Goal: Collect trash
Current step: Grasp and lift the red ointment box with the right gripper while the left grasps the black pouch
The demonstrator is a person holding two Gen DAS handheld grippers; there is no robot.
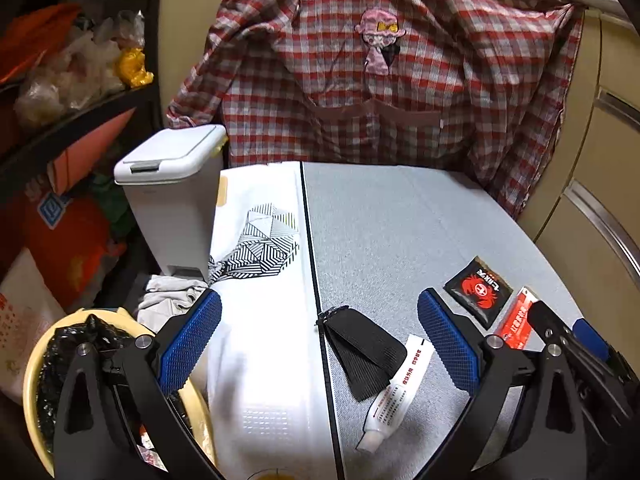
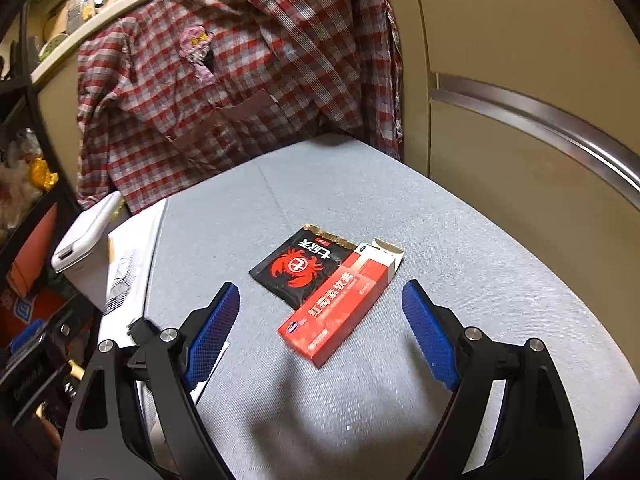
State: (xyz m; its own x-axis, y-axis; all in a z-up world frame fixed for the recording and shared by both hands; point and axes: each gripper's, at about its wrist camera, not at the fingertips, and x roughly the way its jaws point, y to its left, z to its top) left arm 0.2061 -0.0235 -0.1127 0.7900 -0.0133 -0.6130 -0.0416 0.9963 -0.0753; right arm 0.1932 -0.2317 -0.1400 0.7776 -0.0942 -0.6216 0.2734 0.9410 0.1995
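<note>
I tilt both grippers down over the grey woven table (image 2: 360, 200), left gripper (image 1: 320, 336) and right gripper (image 2: 320, 324) gaping with nothing between the ribbed blue pads. A red carton (image 2: 336, 312) overlaps a glossy black sachet (image 2: 300, 268) ahead; a white tube (image 1: 396, 384) lies near. Far left, a lidded white bin (image 1: 168, 184); near left, a yellow basket (image 1: 30, 380) lined with a black bag.

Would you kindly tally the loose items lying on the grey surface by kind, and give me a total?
Black sachet with red crab: 1
Red carton: 1
White tube: 1
Black fabric piece: 1
Total: 4
</note>
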